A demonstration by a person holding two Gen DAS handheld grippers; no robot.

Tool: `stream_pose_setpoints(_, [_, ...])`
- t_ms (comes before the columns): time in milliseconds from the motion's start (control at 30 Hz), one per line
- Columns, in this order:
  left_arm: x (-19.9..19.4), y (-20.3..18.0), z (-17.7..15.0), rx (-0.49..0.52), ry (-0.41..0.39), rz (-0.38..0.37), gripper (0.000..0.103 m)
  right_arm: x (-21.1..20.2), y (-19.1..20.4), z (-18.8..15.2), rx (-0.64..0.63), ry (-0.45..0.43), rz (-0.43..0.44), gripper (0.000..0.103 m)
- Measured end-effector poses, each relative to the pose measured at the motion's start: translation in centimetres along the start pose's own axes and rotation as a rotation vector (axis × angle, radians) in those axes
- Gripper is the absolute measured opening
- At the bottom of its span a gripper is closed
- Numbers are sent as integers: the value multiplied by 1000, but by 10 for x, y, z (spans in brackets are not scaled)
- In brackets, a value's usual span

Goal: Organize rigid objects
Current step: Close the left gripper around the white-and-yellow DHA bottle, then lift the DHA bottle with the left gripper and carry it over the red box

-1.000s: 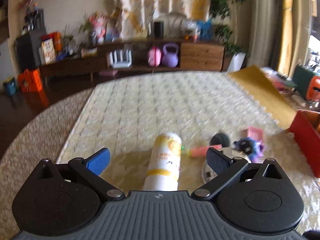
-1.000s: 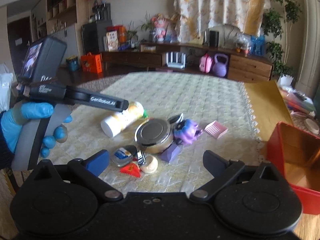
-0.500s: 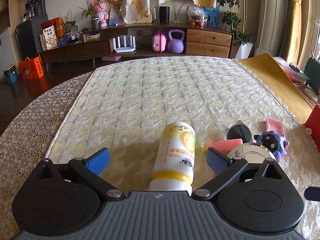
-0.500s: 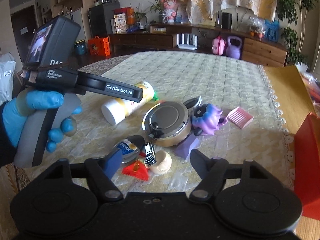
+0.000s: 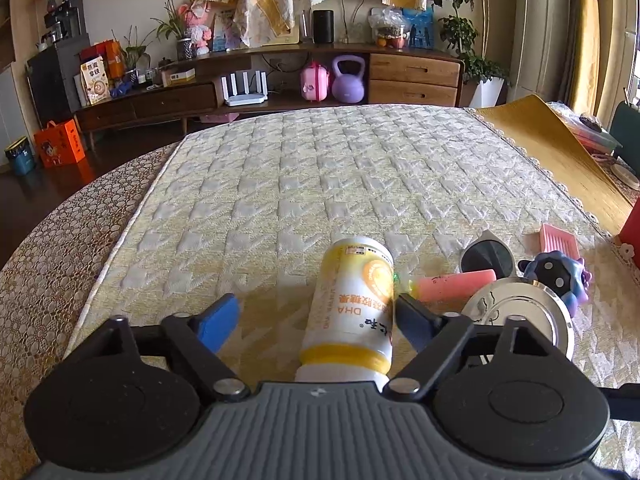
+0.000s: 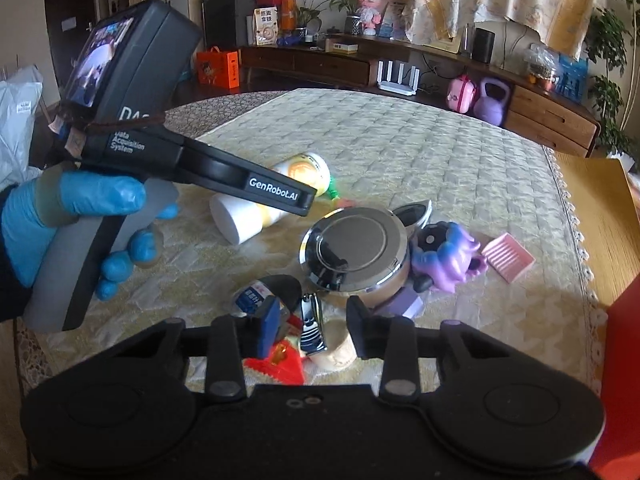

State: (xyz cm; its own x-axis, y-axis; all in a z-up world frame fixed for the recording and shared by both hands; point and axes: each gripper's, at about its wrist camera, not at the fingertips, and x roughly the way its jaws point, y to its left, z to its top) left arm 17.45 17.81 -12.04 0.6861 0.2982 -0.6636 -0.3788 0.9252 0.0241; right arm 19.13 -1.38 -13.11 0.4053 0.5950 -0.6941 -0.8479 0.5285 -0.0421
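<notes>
Left jaws: the left gripper [image 5: 316,316] has just been closing; the yellow bottle [image 5: 354,312] lies between its pads, the right pad at the bottle's side, the left pad clear of it, so nothing is clasped.
Right jaws: the right gripper [image 6: 312,330] has just been closing too, now narrow, straddling the nail clipper [image 6: 312,326]; whether the pads press on it I cannot tell.
Near right jaws: a red triangular piece [image 6: 280,364], a beige round piece [image 6: 336,354] and a small blue-labelled item [image 6: 256,298] sit bunched together.
Further out: a round metal tin [image 6: 356,250], a purple toy [image 6: 450,254] and a pink comb [image 6: 508,258].
Person: a blue-gloved hand [image 6: 76,220] holds the left device.
Surface: round, under a quilted cream cloth [image 5: 320,168]; a red box [image 6: 624,360] stands at the right edge.
Room: a long wooden sideboard [image 5: 412,76] along the far wall, with a purple kettlebell [image 5: 349,84] on its lower shelf.
</notes>
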Motion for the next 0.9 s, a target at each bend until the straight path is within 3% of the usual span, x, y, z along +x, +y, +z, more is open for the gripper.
stream_pose_setpoints(167, [0, 0, -1, 9, -5, -25, 67, 2, 4, 0, -99, 12, -26, 20])
stream_pose_setpoints(367, [4, -3, -3, 22, 12, -54, 48, 11, 16, 5, -279, 57, -42, 19])
stream_pose_setpoints(633, [3, -6, -7, 42, -1, -49, 46, 9, 9, 5, -220, 58, -35, 21])
stream_pose_setpoints(900, [1, -3, -8, 34, 1, -56, 46, 14, 19, 6, -384, 116, -55, 25])
